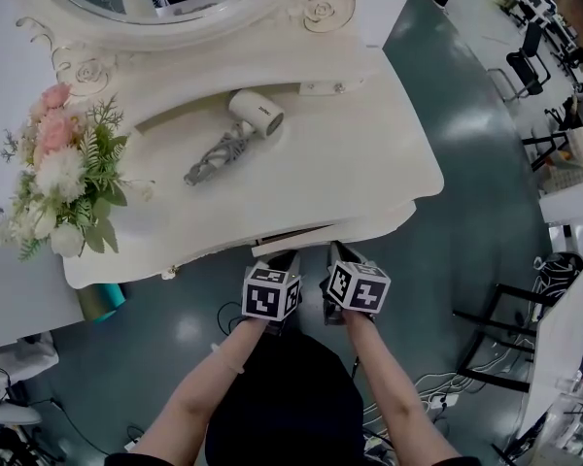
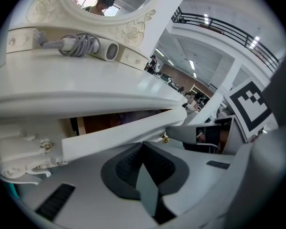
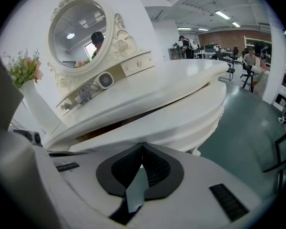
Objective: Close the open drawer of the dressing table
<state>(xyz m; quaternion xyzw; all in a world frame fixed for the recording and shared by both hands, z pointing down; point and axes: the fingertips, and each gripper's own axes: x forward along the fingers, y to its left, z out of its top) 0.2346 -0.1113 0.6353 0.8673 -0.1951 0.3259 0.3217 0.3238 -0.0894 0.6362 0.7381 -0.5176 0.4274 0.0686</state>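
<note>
White drawer (image 1: pixel 293 238) ajar, lengthwise along table (image 1: pixel 369 153) edge, front toward closed left tongs (image 1: pixel 286 257), closed right tongs (image 1: pixel 337 251).

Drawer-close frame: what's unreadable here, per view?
- Drawer contents: head view, the tabletop covers them; both gripper views show only a dark gap.
- Whether left tongs and right tongs touch the drawer front: too small in head view.
- Mirror: head view, cut by top edge.
- Teal object: head view, mostly under the table edge.
</note>
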